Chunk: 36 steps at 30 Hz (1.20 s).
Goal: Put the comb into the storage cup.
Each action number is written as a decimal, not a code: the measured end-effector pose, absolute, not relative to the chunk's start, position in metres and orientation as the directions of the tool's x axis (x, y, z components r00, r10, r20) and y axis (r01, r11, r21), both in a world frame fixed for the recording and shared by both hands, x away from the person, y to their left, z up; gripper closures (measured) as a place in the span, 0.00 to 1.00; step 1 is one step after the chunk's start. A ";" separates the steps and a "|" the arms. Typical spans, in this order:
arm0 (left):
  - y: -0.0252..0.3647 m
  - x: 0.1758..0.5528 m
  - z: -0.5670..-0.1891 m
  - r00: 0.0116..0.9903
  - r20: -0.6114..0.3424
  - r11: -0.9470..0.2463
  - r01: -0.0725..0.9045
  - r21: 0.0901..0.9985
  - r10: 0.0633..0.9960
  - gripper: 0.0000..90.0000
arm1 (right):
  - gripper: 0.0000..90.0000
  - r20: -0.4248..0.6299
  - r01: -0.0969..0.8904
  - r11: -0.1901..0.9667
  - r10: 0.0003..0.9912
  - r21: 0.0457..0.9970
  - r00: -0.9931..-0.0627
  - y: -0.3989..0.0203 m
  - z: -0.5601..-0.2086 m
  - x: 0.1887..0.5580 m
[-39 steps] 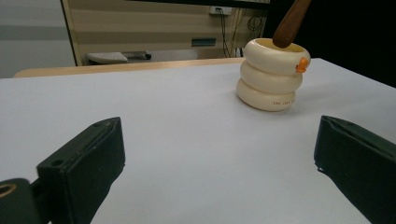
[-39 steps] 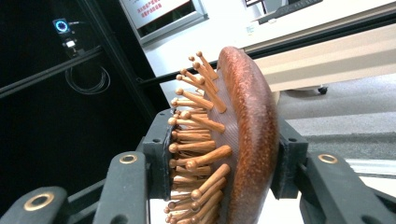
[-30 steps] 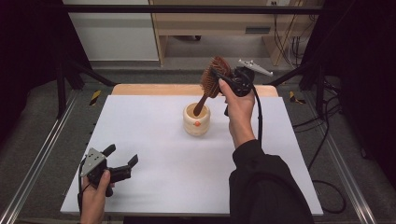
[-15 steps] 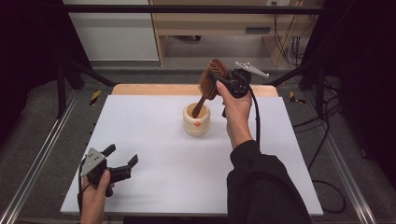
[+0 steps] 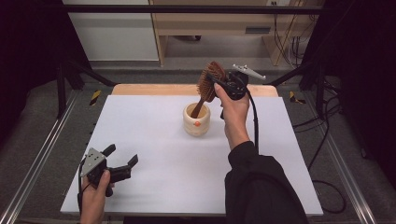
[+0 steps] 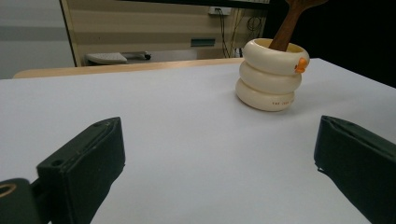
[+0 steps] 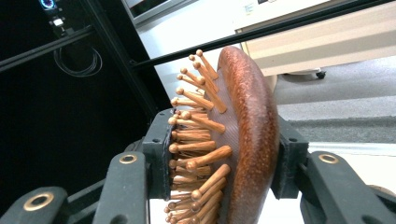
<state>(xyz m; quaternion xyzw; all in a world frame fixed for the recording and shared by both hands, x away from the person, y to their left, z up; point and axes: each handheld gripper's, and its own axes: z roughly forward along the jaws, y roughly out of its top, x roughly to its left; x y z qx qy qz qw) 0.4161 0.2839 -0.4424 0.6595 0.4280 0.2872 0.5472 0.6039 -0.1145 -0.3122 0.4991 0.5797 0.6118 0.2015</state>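
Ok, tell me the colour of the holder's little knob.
Orange knob, clearest in the left gripper view.

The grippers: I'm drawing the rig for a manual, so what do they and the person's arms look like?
Both are black two-jaw tools. The left claw carries a grey three-cornered plate; its jaws end in blocky black pads. The right claw has a similar grey plate, brass-coloured rivets at the jaw links, and a black cable trailing along the arm. The right arm wears a black sleeve.

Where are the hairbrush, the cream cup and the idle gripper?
hairbrush [image 7: 247,135]: right gripper view, on its wooden back.
cup [image 5: 196,122]: high view, on its ringed side wall.
left gripper [image 5: 122,157]: high view, midway between its open fingertips.
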 end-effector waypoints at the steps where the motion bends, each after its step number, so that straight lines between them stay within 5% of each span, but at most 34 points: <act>1: 0.284 0.416 -0.442 0.469 -0.090 -0.034 0.250 0.968 0.879 0.02 | 0.57 0.378 0.333 -0.248 0.825 0.910 -0.419 -0.114 -0.313 0.604; 36: 0.284 0.416 -0.443 0.470 -0.090 -0.033 0.248 0.968 0.878 0.02 | 0.57 0.384 0.363 -0.241 0.831 0.900 -0.402 -0.111 -0.335 0.611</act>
